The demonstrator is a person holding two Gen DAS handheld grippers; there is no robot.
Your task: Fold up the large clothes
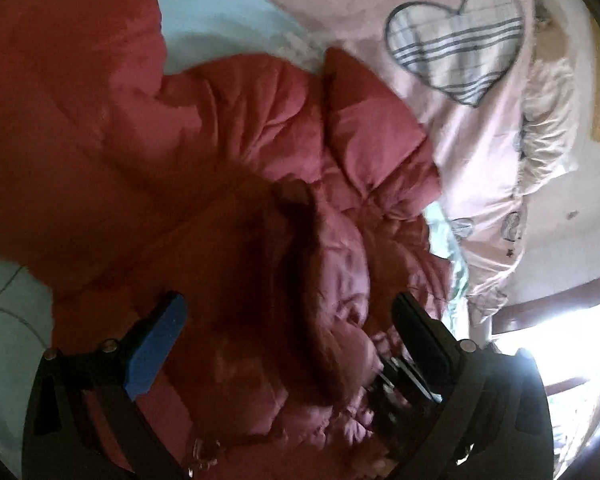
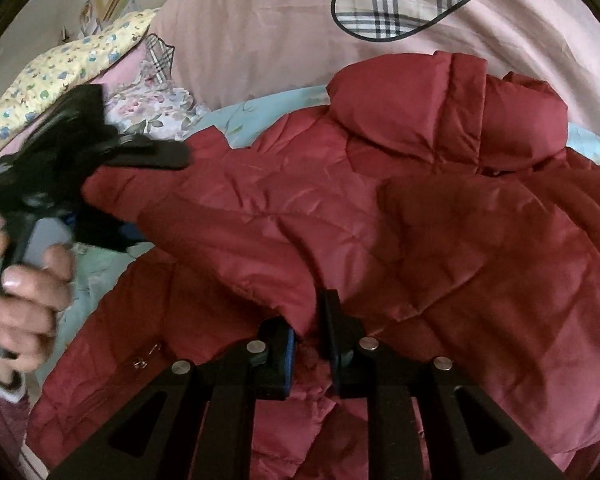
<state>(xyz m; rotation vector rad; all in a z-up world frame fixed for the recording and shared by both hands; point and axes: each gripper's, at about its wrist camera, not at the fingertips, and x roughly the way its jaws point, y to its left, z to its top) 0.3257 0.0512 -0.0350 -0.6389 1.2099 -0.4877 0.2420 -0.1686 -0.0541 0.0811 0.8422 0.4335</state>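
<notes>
Right hand-held gripper: pinching a fold of the red jacket.
Left hand-held gripper: spread over the jacket, gripping nothing.
Jacket: crumpled on the bed, near the pink duvet.

Right tongs pinch a fold of the red padded jacket on the bed.

Dim indoor light; a window glares white at the left-wrist view's lower right. Both fisheye views curve at dark edges, slightly blurred.
</notes>
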